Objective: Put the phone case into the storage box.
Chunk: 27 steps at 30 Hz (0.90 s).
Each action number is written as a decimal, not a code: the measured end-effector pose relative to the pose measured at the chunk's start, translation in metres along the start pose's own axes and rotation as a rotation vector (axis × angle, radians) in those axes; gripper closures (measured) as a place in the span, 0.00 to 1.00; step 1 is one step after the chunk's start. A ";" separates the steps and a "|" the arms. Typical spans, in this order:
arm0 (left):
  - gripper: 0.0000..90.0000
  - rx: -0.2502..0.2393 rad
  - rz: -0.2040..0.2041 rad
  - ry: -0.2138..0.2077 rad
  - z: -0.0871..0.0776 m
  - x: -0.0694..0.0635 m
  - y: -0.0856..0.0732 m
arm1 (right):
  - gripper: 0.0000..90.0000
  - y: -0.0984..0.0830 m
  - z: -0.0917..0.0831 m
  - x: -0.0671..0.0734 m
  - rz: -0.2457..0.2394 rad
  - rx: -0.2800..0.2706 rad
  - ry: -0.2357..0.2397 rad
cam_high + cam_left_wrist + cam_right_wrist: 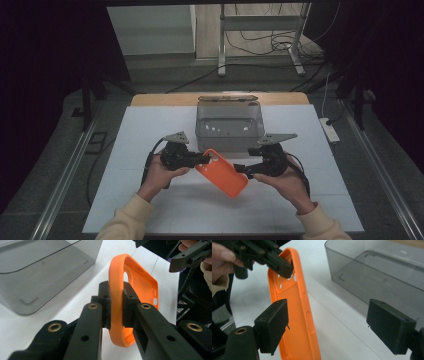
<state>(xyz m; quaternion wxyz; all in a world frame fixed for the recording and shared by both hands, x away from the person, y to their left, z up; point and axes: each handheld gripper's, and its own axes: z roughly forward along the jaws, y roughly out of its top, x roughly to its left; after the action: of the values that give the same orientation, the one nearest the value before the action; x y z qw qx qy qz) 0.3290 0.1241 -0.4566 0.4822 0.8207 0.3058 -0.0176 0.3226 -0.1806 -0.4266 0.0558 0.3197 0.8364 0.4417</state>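
An orange phone case [222, 172] hangs over the white mat, tilted, in front of a clear grey box [230, 127]. My left gripper [205, 159] is shut on the case's rim near its camera hole; in the left gripper view both pads pinch the orange edge [120, 290]. My right gripper [240, 170] sits at the case's other end with its jaws wide apart. In the right gripper view [337, 322] the case [294, 312] stands next to the left jaw, and neither pad presses on it. The left gripper [284, 266] grips the case's far end there.
The grey box [382, 272] stands at the back middle of the white mat [150, 200], with what looks like a lid behind it. A white power strip [330, 131] lies on the floor off the right edge. Cables trail from both grippers.
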 end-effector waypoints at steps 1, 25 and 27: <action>0.90 0.000 0.000 0.000 0.000 0.000 0.000 | 0.20 0.000 0.000 -0.001 0.006 -0.007 -0.002; 0.90 -0.039 0.005 0.005 -0.008 -0.002 0.002 | 0.22 -0.005 0.004 -0.002 0.037 -0.046 0.108; 0.90 -0.040 0.007 0.006 -0.008 -0.002 0.002 | 0.23 -0.005 0.005 -0.002 0.043 -0.043 0.119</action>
<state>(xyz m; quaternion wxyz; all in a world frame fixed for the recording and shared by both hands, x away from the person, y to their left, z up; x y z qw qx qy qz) 0.3263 0.1287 -0.4505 0.4978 0.8120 0.3046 -0.0072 0.3233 -0.1805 -0.4342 0.0034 0.3095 0.8216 0.4787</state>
